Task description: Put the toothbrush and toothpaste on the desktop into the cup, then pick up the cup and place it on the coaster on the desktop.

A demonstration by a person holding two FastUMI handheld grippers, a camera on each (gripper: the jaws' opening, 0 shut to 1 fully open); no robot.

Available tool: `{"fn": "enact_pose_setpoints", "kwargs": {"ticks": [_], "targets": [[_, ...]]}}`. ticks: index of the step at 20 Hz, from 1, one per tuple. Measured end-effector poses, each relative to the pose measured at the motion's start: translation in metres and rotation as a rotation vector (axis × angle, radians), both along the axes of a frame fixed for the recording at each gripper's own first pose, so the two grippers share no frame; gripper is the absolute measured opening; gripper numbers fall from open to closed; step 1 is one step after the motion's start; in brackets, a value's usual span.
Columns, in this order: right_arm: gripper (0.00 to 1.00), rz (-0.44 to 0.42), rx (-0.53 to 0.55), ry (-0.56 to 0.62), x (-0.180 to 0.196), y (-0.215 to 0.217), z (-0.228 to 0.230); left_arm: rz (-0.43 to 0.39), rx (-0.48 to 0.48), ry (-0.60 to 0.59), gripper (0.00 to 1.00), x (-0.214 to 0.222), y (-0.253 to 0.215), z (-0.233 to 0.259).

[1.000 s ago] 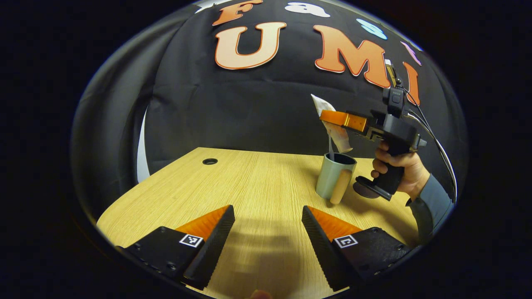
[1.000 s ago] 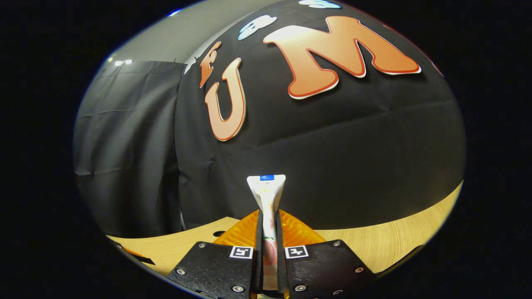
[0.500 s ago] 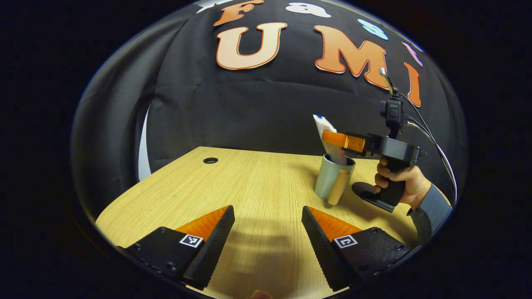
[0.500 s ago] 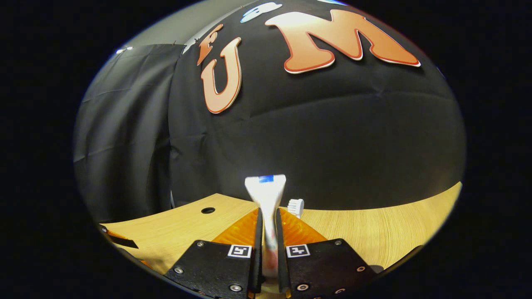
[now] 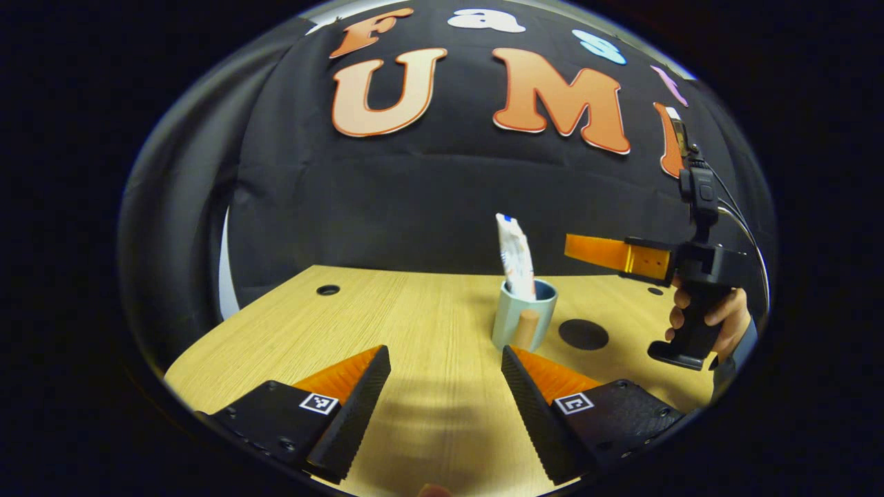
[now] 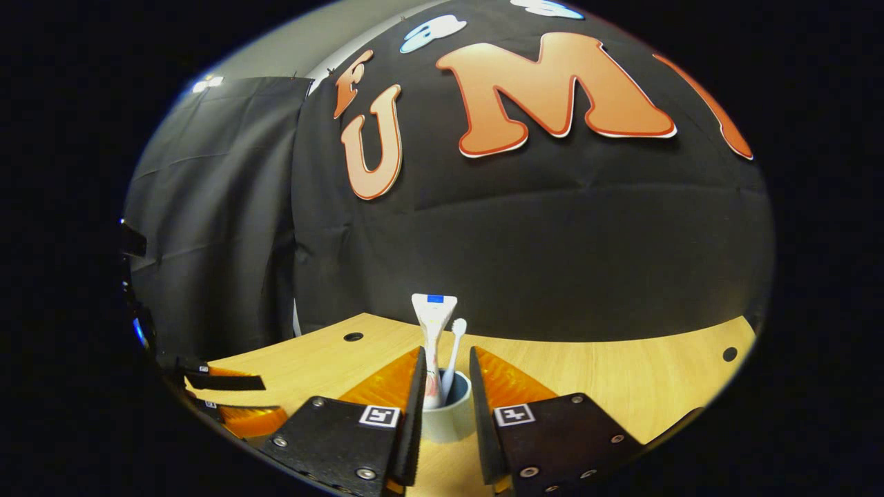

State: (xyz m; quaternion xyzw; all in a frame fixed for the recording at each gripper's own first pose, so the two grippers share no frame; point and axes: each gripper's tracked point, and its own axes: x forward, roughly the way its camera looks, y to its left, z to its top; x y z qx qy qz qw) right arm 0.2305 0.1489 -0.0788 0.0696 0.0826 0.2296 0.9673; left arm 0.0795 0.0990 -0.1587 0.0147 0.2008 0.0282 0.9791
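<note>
The pale green cup [image 5: 523, 319] stands upright on your wooden desktop [image 5: 414, 324], its rounded handle turned toward your left gripper [image 5: 445, 393]. Inside it the toothpaste tube [image 5: 515, 257] stands nearly upright, crimped end up, rising well above the rim. From the right gripper view you see the same cup [image 6: 446, 413] holding two things: the toothpaste tube [image 6: 433, 338] on the left and the white toothbrush [image 6: 452, 359] leaning beside it, bristle head up. The dark round coaster [image 5: 583, 334] lies flat on the desktop just beside the cup, on its right in the left gripper view, with nothing on it.

Your right gripper [image 6: 445, 414] has its fingers parted with a narrow gap, and the cup shows in that gap farther off; they grip nothing. In the left gripper view that gripper [image 5: 608, 252] hangs above the coaster, apart from the cup, held by your hand [image 5: 711, 321]. Your left gripper's fingers are spread wide over bare desktop, holding nothing.
</note>
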Motion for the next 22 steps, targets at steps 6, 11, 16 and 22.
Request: {"fn": "enact_pose_setpoints", "kwargs": {"ticks": [6, 11, 16, 22], "targets": [[0.72, -0.048, -0.031, -0.052, -0.051, -0.076, 0.029, -0.115, -0.031, -0.027, 0.97, 0.048, -0.044, 0.024], [0.81, -0.046, -0.093, -0.163, -0.107, -0.126, 0.079, -0.21, -0.076, 0.067, 0.97, 0.077, -0.07, 0.024], [0.86, -0.028, -0.084, -0.214, -0.143, -0.137, 0.1, -0.274, -0.149, 0.219, 0.98, 0.097, -0.086, 0.016], [0.88, -0.063, -0.113, -0.22, -0.166, -0.152, 0.096, -0.313, -0.11, 0.461, 0.98, 0.099, -0.083, -0.023]]}}
